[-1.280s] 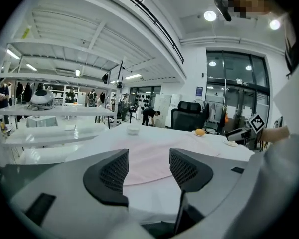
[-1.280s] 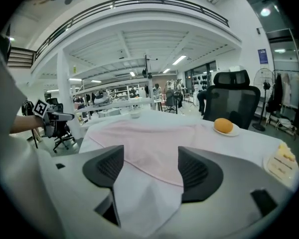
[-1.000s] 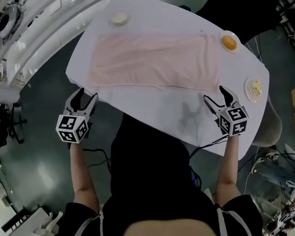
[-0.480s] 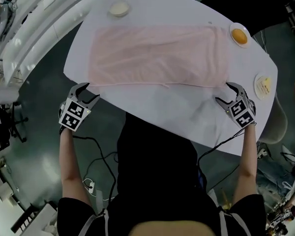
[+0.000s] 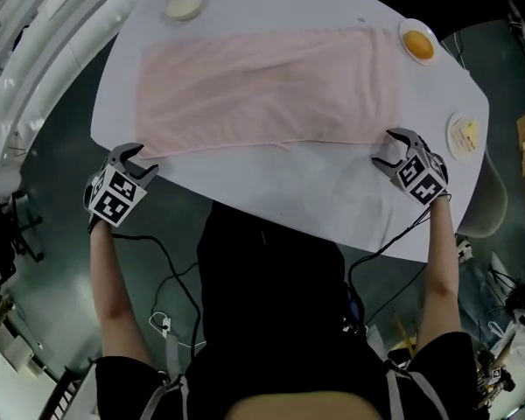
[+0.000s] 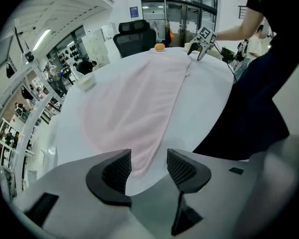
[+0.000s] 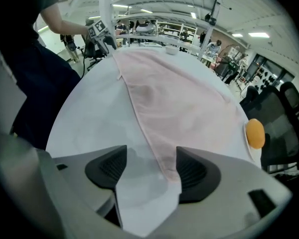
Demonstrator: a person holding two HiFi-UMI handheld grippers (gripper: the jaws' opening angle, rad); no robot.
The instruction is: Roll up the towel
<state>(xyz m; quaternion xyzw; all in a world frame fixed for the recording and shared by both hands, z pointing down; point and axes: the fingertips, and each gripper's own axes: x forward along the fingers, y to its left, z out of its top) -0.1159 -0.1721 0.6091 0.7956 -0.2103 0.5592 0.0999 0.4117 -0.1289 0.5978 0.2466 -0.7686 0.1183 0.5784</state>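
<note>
Pink towel (image 5: 258, 86) spread flat across white tabletop (image 5: 289, 191), bare strip along near edge. Down at its near corners, left claw (image 5: 133, 157) and right claw (image 5: 389, 147) closing, cloth in the gap but not pinched yet.

Poised at the worktop's (image 5: 271, 191) near edge, left tongs (image 5: 136, 158) and right tongs (image 5: 387, 147) point steeply down, jaws closing with a towel (image 5: 262, 86) corner between each pair.
</note>
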